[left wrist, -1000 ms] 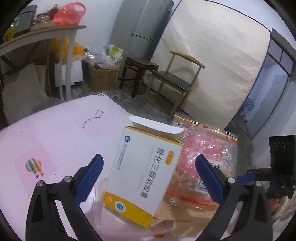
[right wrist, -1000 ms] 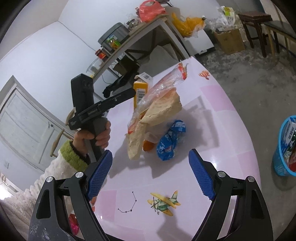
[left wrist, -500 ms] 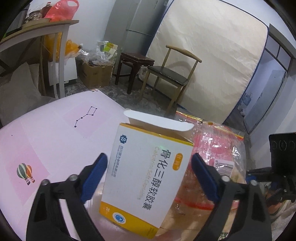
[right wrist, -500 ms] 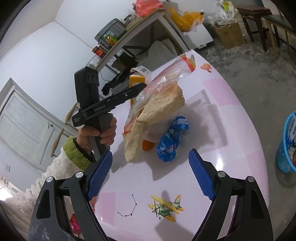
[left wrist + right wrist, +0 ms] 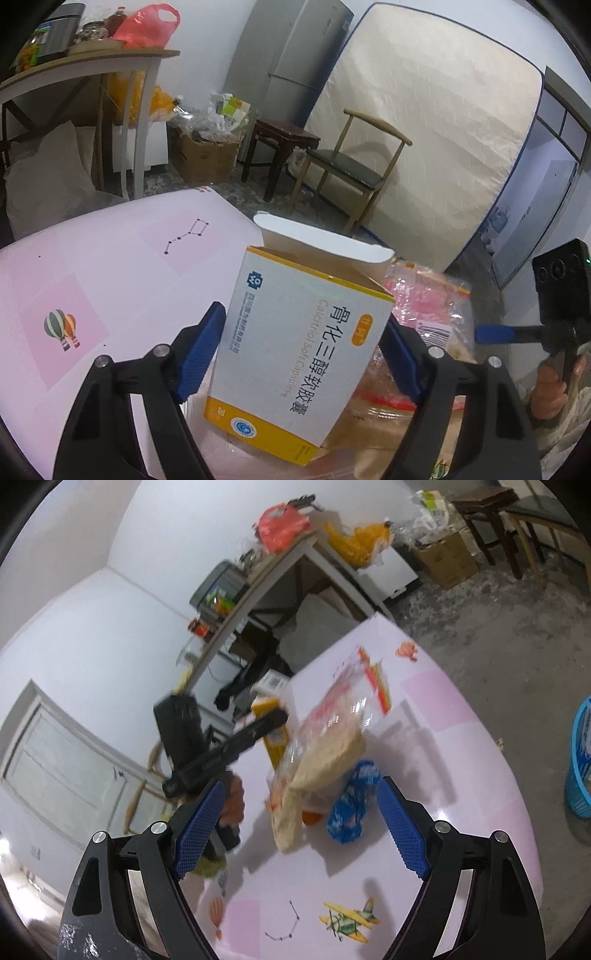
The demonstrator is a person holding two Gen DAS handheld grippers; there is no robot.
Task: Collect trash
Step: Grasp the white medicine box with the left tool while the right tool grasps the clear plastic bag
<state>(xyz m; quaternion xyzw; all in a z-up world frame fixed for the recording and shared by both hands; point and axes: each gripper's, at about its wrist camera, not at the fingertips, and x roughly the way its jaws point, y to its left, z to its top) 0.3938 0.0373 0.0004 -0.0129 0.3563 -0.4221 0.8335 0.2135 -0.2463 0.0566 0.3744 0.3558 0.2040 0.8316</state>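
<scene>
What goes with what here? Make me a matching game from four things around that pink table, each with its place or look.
Things:
1. box
2. wrapper
3. basket
4. chair

Descriptions:
a. stands in front of the mattress
b. white and yellow, top flap open
c. on the floor beside the table
d. blue, crumpled, lying on the table

Pairs: 1-b, 2-d, 3-c, 4-a
</scene>
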